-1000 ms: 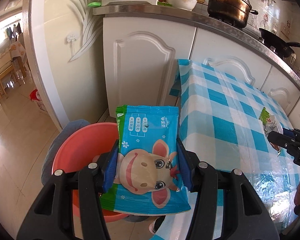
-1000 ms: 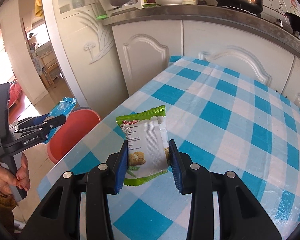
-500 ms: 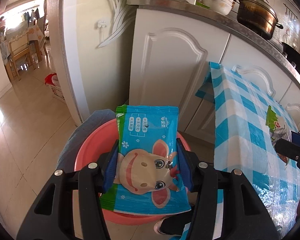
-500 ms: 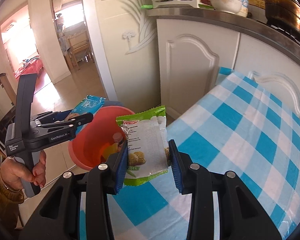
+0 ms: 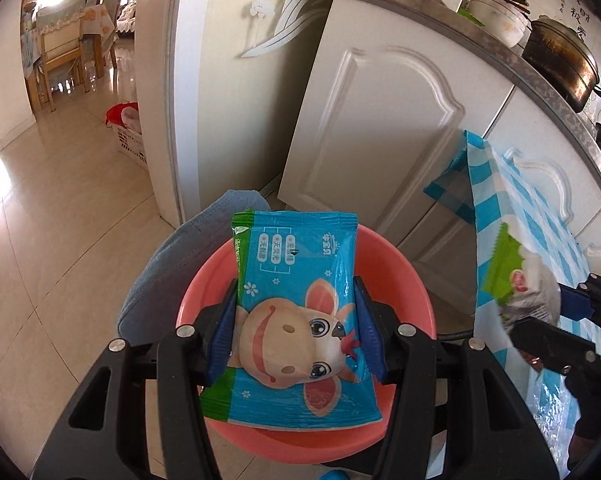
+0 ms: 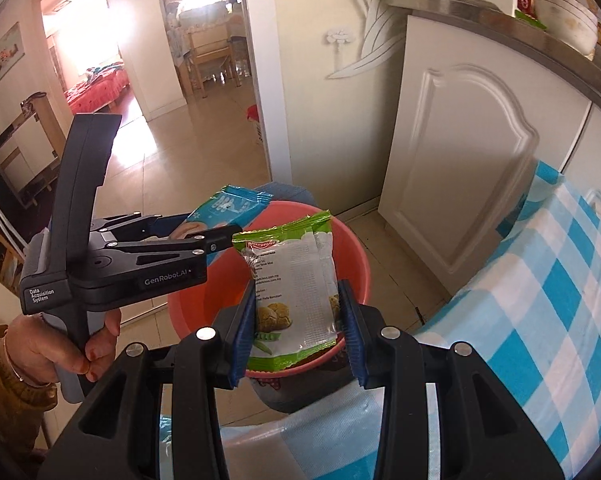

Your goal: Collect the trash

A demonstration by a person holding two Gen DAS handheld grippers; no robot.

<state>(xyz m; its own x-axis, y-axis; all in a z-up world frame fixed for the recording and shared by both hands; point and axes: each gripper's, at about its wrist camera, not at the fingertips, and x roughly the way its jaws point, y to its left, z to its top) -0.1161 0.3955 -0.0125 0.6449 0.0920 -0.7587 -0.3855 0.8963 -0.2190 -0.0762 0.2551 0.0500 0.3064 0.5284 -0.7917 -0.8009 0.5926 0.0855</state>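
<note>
Now both my claws have swung off the checked tabletop [image 6: 548, 280] and hang over the red basin [image 5: 396, 276] on the floor. My left claw [image 5: 296, 332] is clamped on the blue cartoon wrapper [image 5: 300, 312], directly above the basin; my right claw [image 6: 298, 330] grips the green snack packet [image 6: 296, 284] over the basin's near rim. I judge both pieces ready to drop.

floor: beige tile [image 5: 60, 216] | cabinets: white [image 5: 384, 128] | doorway: sunlit [image 6: 204, 32]
</note>
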